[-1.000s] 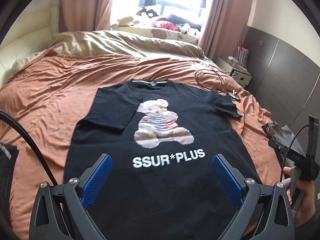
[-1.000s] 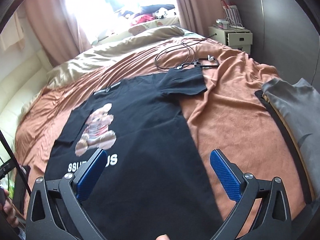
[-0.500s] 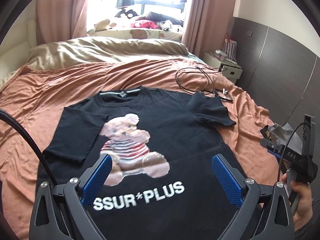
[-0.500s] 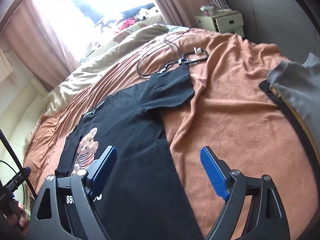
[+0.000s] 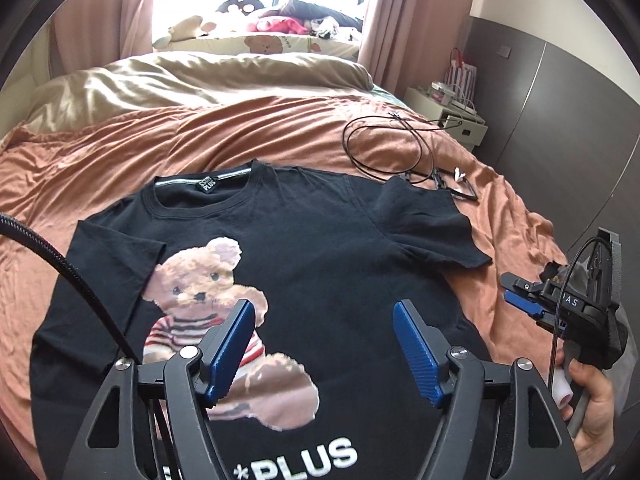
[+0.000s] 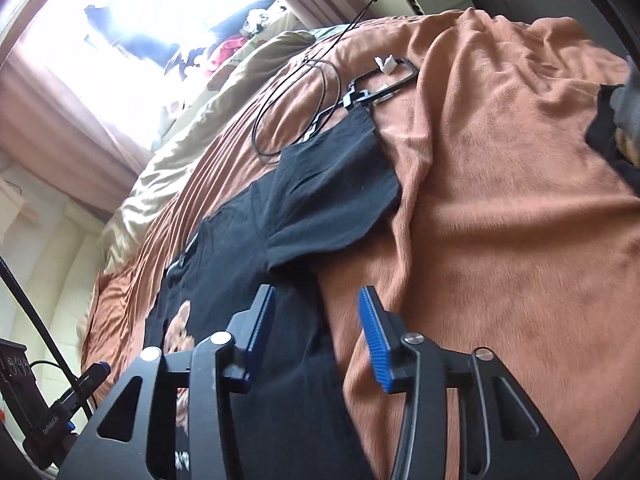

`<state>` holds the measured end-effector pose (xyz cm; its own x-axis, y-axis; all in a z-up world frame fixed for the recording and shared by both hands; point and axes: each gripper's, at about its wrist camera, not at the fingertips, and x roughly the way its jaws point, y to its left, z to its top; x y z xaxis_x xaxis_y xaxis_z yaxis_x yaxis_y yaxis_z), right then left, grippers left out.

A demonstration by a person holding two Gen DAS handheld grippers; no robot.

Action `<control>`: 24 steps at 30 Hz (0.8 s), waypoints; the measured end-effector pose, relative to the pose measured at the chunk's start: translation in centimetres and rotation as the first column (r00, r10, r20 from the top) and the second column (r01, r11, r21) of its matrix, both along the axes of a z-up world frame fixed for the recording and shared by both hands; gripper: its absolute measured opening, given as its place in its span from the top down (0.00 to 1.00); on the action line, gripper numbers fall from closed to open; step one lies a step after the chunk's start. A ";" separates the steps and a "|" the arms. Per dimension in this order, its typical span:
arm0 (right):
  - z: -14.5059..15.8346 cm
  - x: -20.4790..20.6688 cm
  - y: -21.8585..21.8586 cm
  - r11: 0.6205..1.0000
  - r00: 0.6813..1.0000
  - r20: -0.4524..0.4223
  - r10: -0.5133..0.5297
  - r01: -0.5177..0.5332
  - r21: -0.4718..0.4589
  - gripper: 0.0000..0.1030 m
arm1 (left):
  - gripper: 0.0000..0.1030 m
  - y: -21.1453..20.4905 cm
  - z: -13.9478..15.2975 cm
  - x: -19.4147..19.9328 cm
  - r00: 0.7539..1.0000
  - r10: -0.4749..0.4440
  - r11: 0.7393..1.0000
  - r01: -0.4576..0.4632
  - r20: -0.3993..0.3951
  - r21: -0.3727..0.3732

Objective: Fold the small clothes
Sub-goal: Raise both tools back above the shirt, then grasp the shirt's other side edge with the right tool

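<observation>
Left wrist view: we see the left gripper [image 5: 324, 344] with its blue ribbed pads spread apart and closing, nothing pinched between them. Just under and ahead of it lies the black cotton T-shirt with a teddy bear print and white letters [image 5: 320, 248], spread flat and face up on the rust-orange fleece blanket [image 5: 240, 136] of the bed. The bear print is under the left pad, and the collar is further ahead. Ahead and to the right of the gripper, beyond the shirt sleeve, a thin black cable in loops [image 5: 384, 148] lies on the blanket. Far to the right we see the right gripper [image 5: 528, 304], held by a hand [image 5: 592, 412].

In the right wrist view, the right gripper [image 6: 316, 336] stands over the side edge of the T-shirt [image 6: 304, 216]; its jaws are partly apart and closing. The shirt edge shows in the gap between the pads, but the pads do not press it. The blanket [image 6: 500, 220] is ahead and to the right, the sleeve just ahead, and the cable loops [image 6: 296, 108] further ahead beyond the sleeve.
</observation>
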<state>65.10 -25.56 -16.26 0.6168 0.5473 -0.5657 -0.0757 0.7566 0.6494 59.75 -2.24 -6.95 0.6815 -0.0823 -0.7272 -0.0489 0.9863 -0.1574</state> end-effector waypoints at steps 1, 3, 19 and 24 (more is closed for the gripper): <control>-0.3 0.6 0.1 1.000 1.000 -0.004 -0.003 0.003 -0.005 0.62 | 0.30 -0.1 -0.3 0.7 1.000 -0.007 1.000 0.007 -0.001 -0.006; -1.2 1.9 0.4 1.000 1.000 -0.027 -0.010 0.010 0.007 0.62 | 0.36 -0.2 -0.9 1.6 1.000 -0.022 1.000 0.022 -0.010 -0.010; -4.3 8.0 0.0 0.992 0.992 -0.107 -0.065 0.076 0.103 0.77 | 0.60 -2.7 -6.7 11.1 0.987 -0.137 0.990 0.134 -0.084 -0.044; -4.6 8.5 -0.1 0.992 0.993 -0.096 -0.072 0.081 0.097 0.97 | 0.71 -3.8 -8.2 13.3 0.979 -0.169 0.985 0.163 -0.113 -0.057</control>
<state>73.60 -25.65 -20.88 0.6067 0.5576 -0.5666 0.0439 0.6881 0.7242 73.03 -5.99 -15.19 0.5656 -0.2230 -0.7940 0.0943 0.9739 -0.2064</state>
